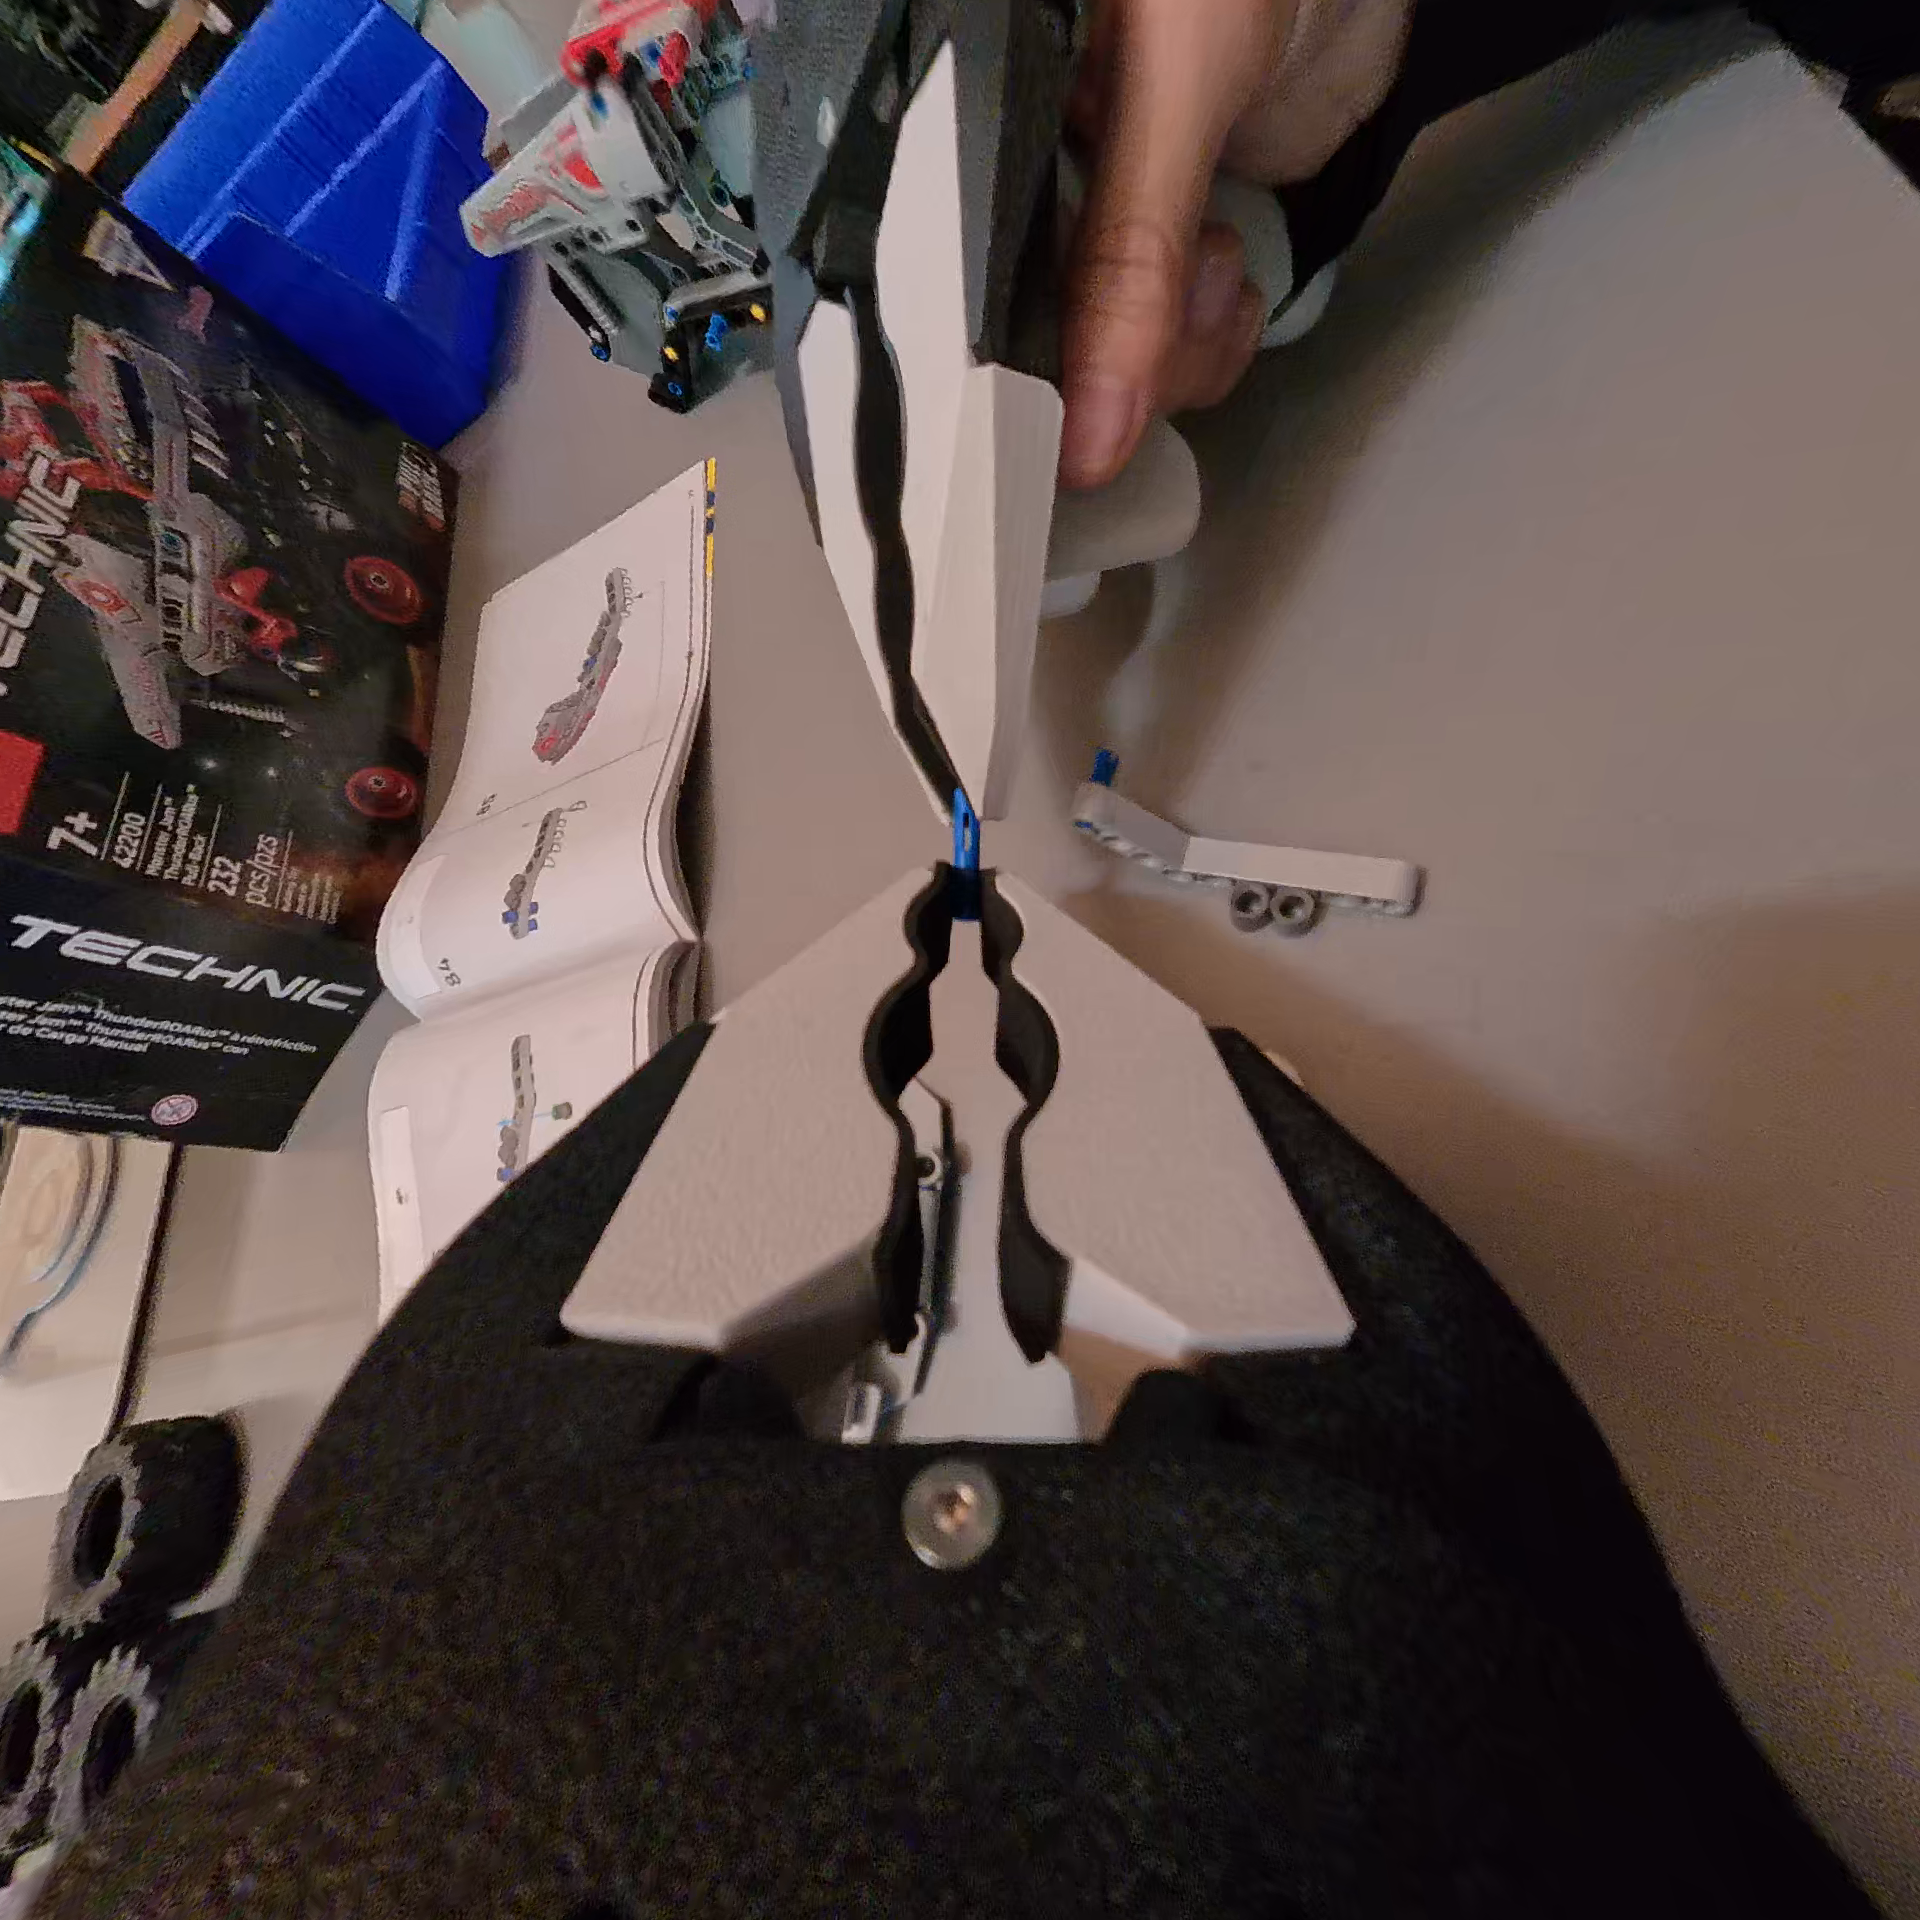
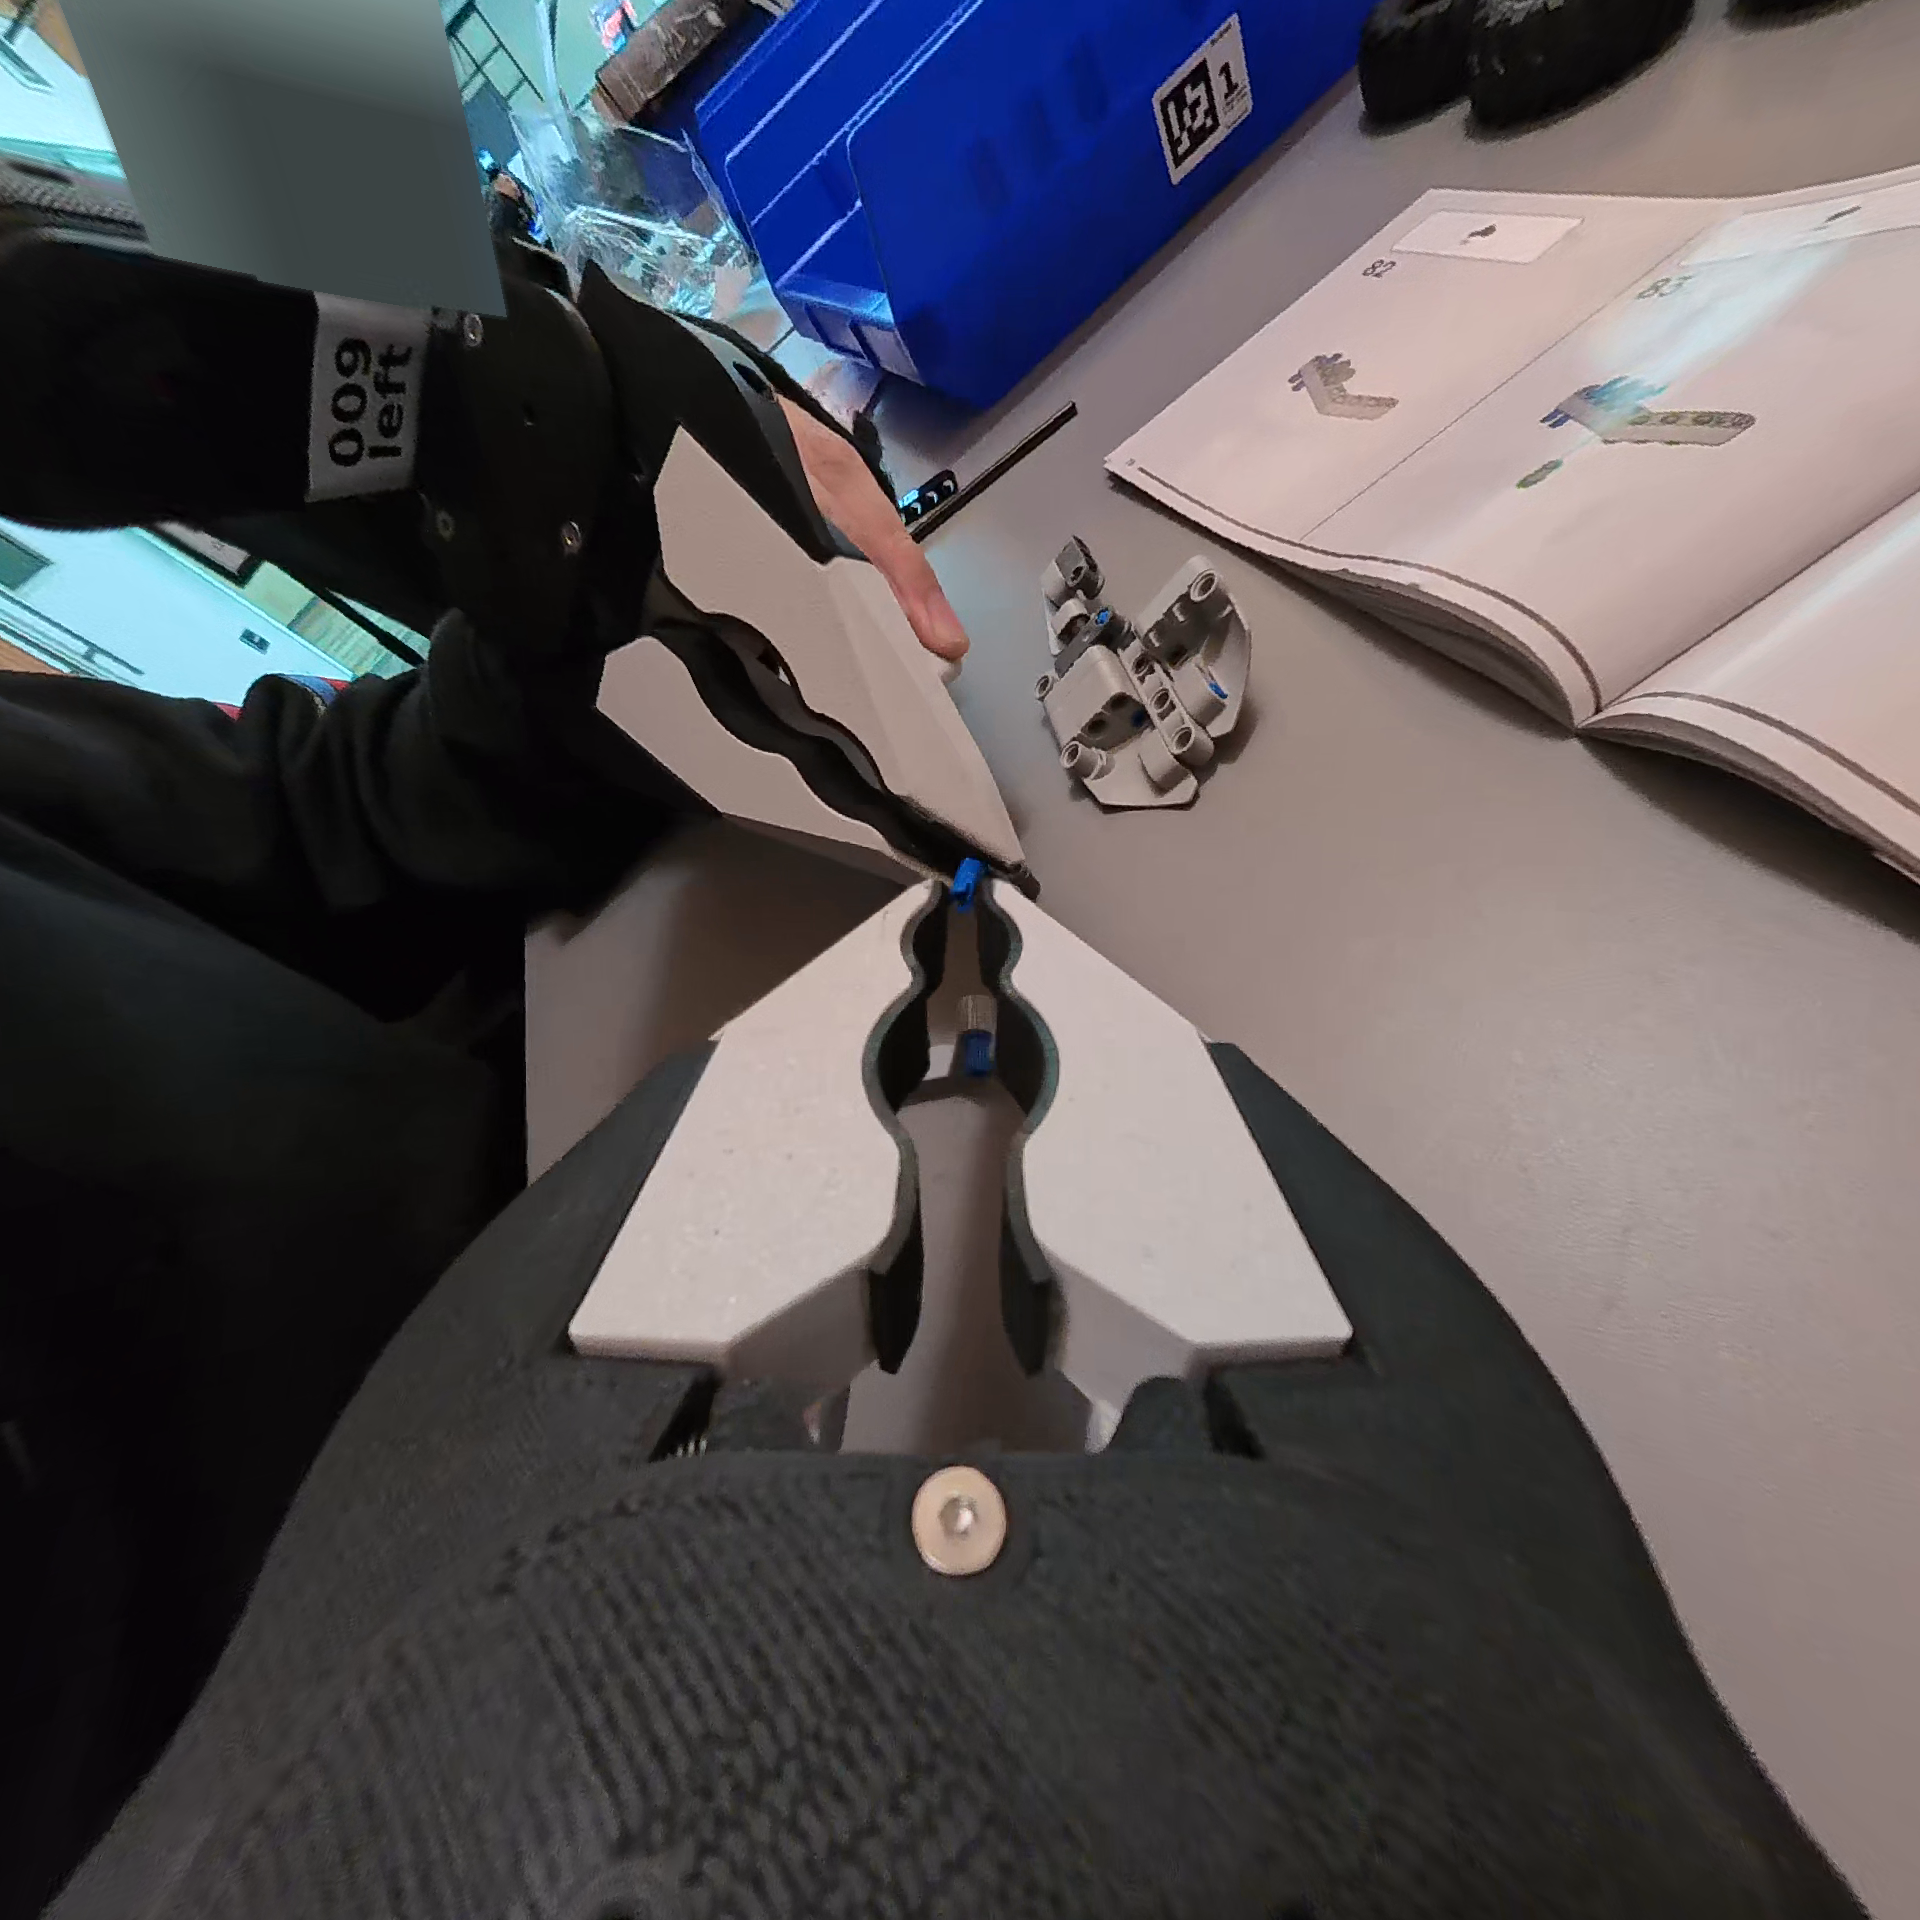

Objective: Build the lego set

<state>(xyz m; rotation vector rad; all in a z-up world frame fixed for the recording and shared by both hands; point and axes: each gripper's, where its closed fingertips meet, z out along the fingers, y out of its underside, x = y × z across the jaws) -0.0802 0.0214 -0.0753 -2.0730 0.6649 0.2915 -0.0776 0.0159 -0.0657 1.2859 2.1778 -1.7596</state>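
Two grippers meet tip to tip above the table, sharing one blue pin — the left gripper pinches one end, the right gripper clenches the other, likely a handover. Right of the booklet lies the grey lego piece, seemingly awaiting it.

Two grippers: left gripper and right gripper, tips meeting on one blue pin. One open instruction booklet, one set box, one blue bin, one part-built truck, one loose grey beam assembly in the left wrist view, one grey panel assembly in the right. Three black tyres at the lower left edge, one hand per gripper.
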